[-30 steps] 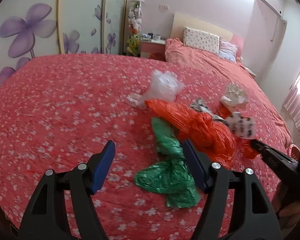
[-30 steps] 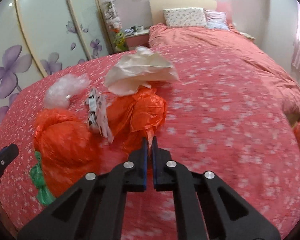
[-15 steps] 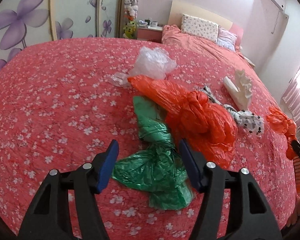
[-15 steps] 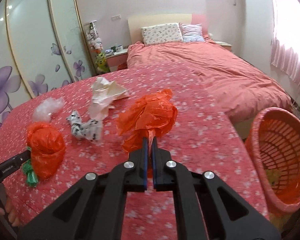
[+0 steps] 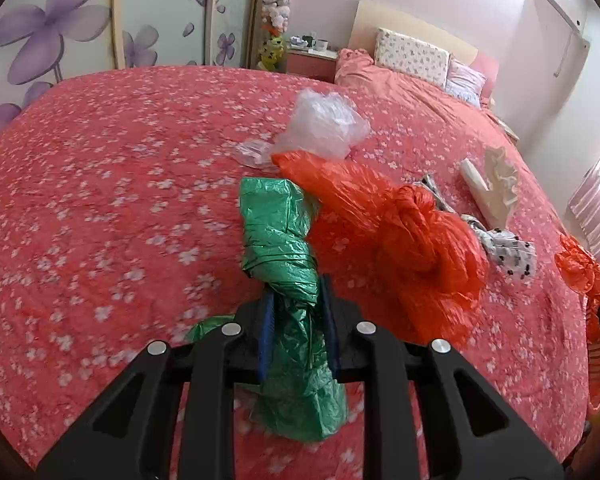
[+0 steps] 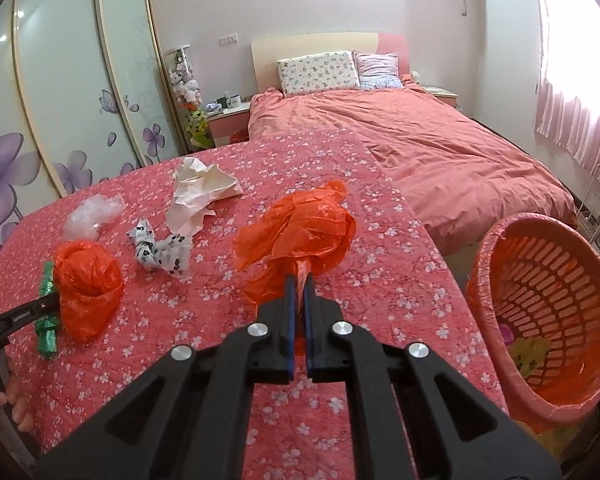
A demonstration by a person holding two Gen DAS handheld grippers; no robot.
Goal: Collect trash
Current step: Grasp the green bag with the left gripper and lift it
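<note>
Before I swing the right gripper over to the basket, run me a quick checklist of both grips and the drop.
1. right gripper pinching the small orange bag: ok.
2. Bag lifted off the bedspread: cannot tell.
3. orange basket mouth open, room inside: ok.
4. left gripper, jaws just closed, on the green bag: ok.
5. Green bag free of the large orange bag: not ok, they touch.

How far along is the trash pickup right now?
Done: a few scraps already lie in the basket. In hand: the right gripper holds an orange bag beside it; the left gripper has just closed on the green bag. Left on the table: the big orange bag, clear plastic, crumpled paper and spotted wrapper.
</note>
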